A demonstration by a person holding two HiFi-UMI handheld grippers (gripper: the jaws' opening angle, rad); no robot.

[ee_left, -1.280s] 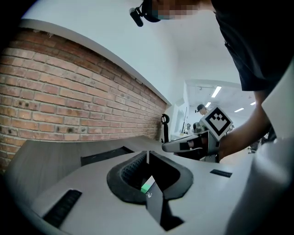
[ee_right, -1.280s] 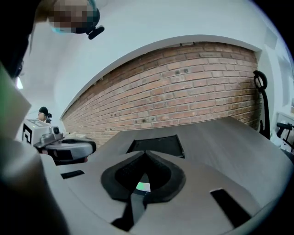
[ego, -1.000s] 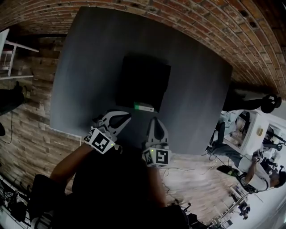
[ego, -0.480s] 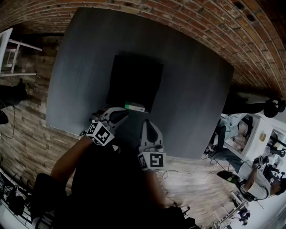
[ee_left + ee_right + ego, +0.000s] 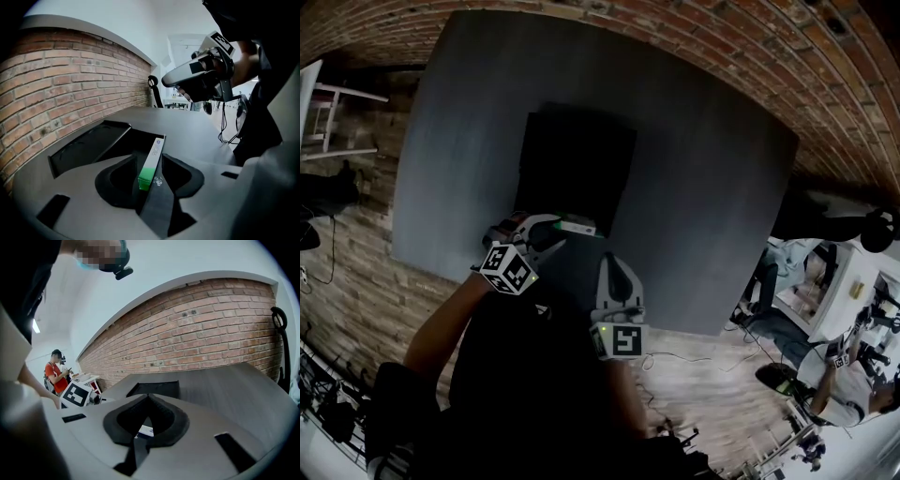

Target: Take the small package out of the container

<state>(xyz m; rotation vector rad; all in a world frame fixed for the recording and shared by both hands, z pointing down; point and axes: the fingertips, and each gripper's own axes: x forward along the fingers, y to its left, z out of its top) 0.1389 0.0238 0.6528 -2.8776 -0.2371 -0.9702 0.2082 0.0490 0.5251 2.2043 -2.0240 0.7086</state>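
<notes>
The small package (image 5: 577,227), a slim white box with a green end, lies at the near rim of the black container (image 5: 577,164). My left gripper (image 5: 546,230) is at its left end. In the left gripper view the green end of the package (image 5: 151,164) lies between the jaws of the left gripper (image 5: 150,156). Those jaws are opening, with a dark gap showing beside the box. My right gripper (image 5: 614,272) hovers just short of the container, shut and empty. Its closed tips (image 5: 149,399) point at the container (image 5: 154,389), and a bit of the package (image 5: 145,431) shows below them.
The dark grey table (image 5: 703,187) runs to a brick wall (image 5: 197,333) behind the container. A white shelf (image 5: 337,122) stands to the left. Office chairs and a person (image 5: 839,366) are off to the right, and a person in a red shirt (image 5: 56,373) stands far left.
The left gripper has drawn in closer to the package's end at the container's near rim. The right gripper has kept its place below it.
</notes>
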